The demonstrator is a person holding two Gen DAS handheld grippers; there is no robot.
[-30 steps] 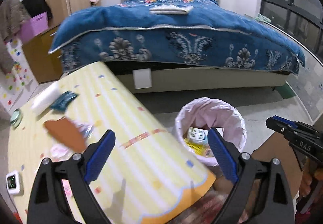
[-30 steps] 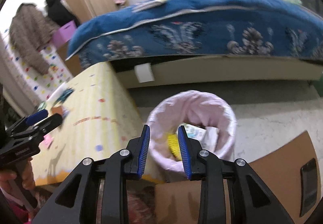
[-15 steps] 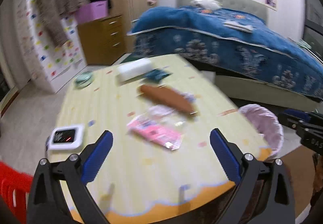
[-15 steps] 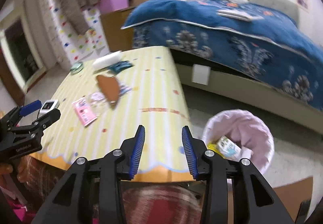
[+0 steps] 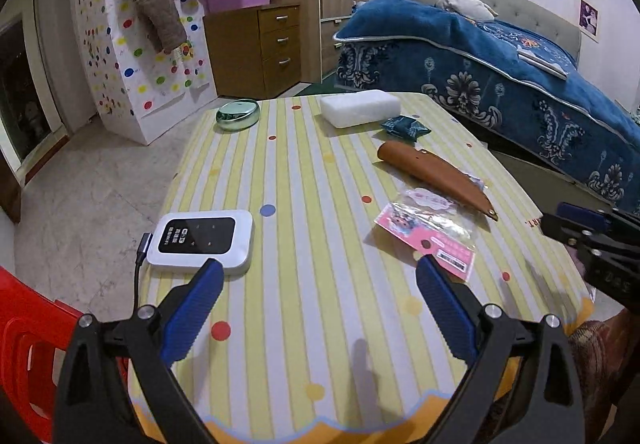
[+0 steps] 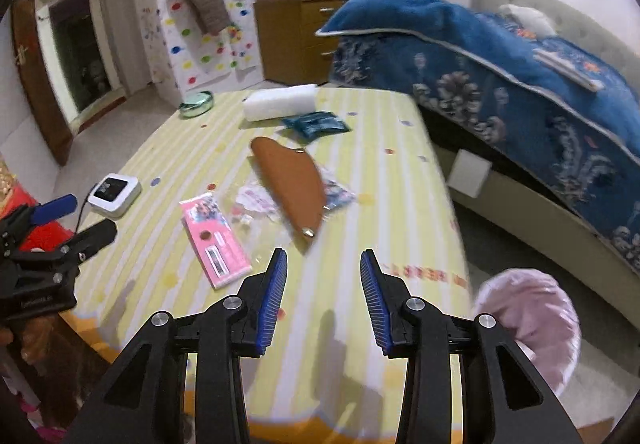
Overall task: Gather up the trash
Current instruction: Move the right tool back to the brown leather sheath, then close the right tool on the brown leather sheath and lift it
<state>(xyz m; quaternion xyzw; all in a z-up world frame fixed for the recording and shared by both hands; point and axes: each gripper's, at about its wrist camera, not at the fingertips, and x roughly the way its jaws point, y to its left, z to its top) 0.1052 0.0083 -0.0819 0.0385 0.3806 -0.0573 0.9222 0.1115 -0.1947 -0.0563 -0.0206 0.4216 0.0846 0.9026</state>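
Observation:
On the striped yellow table (image 5: 312, 180) lie a pink wrapper (image 5: 430, 240) (image 6: 214, 240), a clear wrapper (image 5: 430, 204) (image 6: 256, 200) and a dark teal packet (image 5: 405, 127) (image 6: 316, 124). A brown leather pouch (image 5: 434, 172) (image 6: 292, 184) lies over part of the clear wrapper. The pink-lined trash bin (image 6: 528, 320) stands on the floor at the table's right. My left gripper (image 5: 318, 300) is open and empty over the table's near edge. My right gripper (image 6: 323, 286) is open and empty, near the pink wrapper; it also shows at the right of the left wrist view (image 5: 592, 232).
A white wifi device (image 5: 202, 240) with a cable, a white foam block (image 5: 360, 108) and a round green tin (image 5: 238, 114) are on the table. A red chair (image 5: 28, 348) stands at the left. The blue bed (image 5: 500, 72) lies behind.
Both grippers have swung left from over the trash bin to face the table. The right gripper's jaws have opened wider. The left stays wide open.

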